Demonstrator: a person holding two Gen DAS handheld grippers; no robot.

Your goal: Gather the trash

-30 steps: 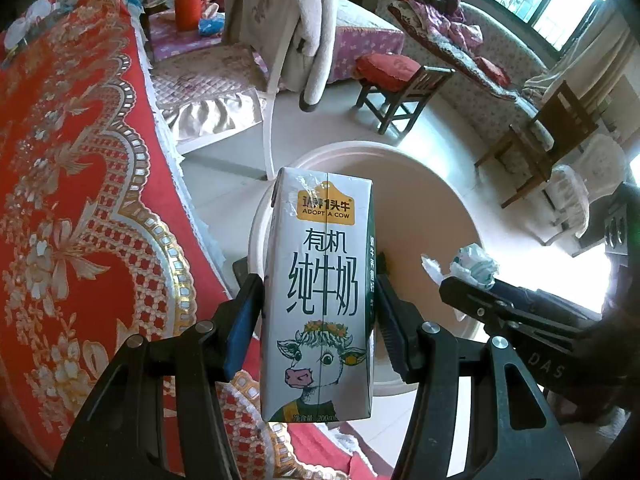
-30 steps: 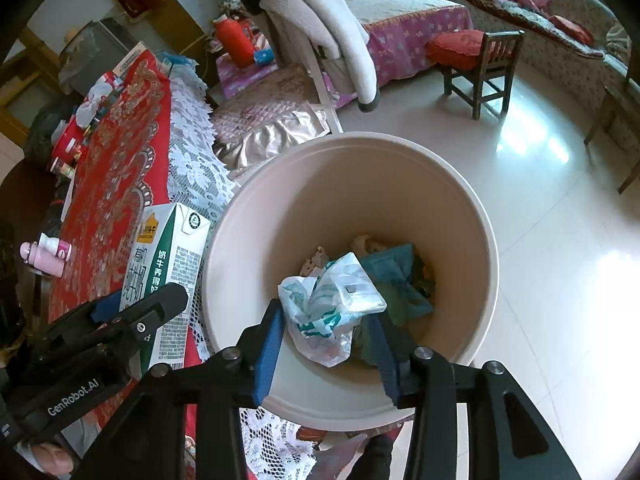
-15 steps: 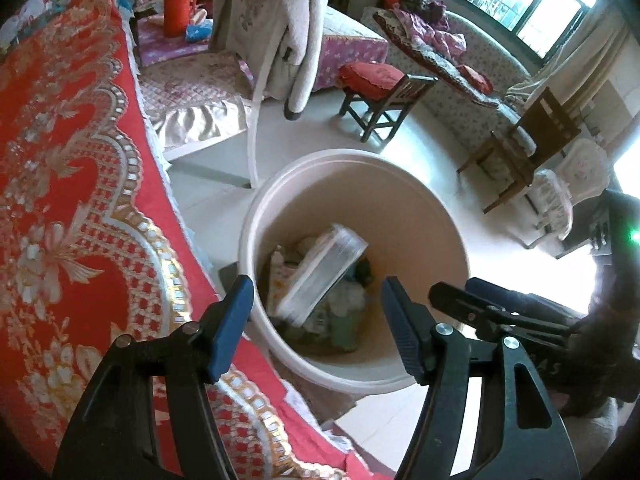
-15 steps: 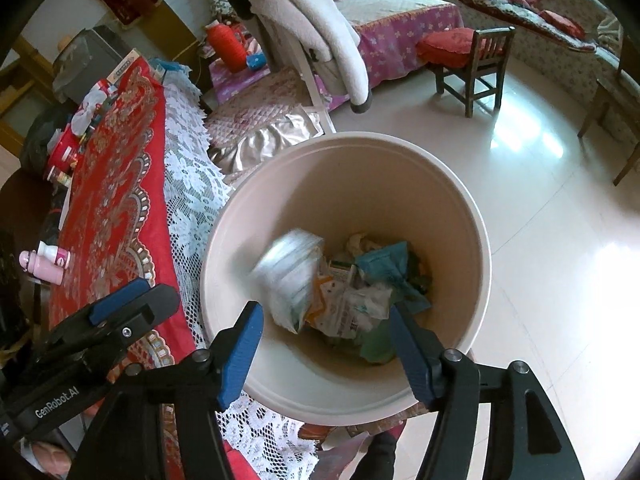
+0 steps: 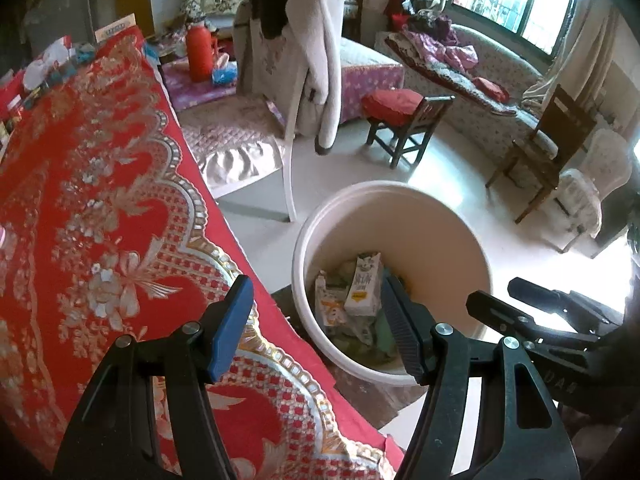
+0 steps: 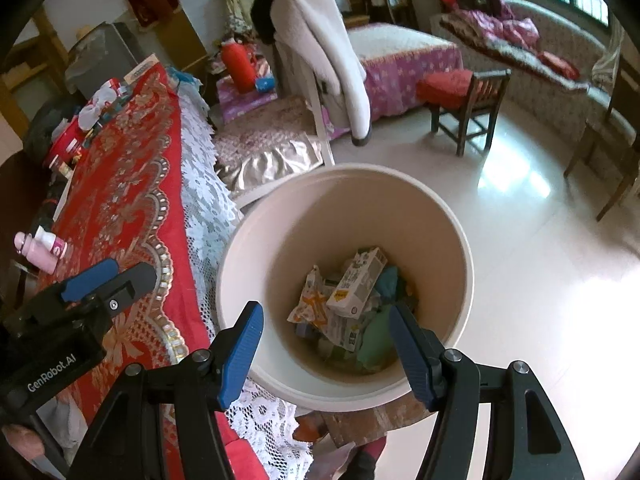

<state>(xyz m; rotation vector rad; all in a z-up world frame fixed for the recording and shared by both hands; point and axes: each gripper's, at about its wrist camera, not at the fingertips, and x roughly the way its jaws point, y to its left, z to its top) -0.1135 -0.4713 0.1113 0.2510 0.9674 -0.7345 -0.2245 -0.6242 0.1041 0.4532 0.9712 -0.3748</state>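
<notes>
A cream round bin [image 5: 472, 248] [image 6: 456, 232] stands on the floor beside the table. Inside lie a white milk carton [image 5: 363, 282] [image 6: 356, 280], crumpled wrappers [image 6: 312, 304] and green and teal scraps [image 6: 376, 336]. My left gripper [image 5: 316, 328] is open and empty, over the table edge next to the bin. My right gripper [image 6: 326, 344] is open and empty, above the bin's near rim. The right gripper also shows in the left wrist view [image 5: 532, 308], and the left gripper in the right wrist view [image 6: 100, 284].
A red and gold tablecloth [image 5: 80, 200] [image 6: 120, 184] with a lace edge [image 6: 204, 208] covers the table at left. A pink bottle [image 6: 42, 246] lies on it. A chair draped with a coat [image 5: 304, 60], a small wooden stool [image 5: 404, 120] and a sofa [image 5: 480, 92] stand behind.
Both grippers opened. The milk carton dropped from my left gripper and the crumpled wrapper from my right gripper into the bin. Both grippers have pulled back a little.
</notes>
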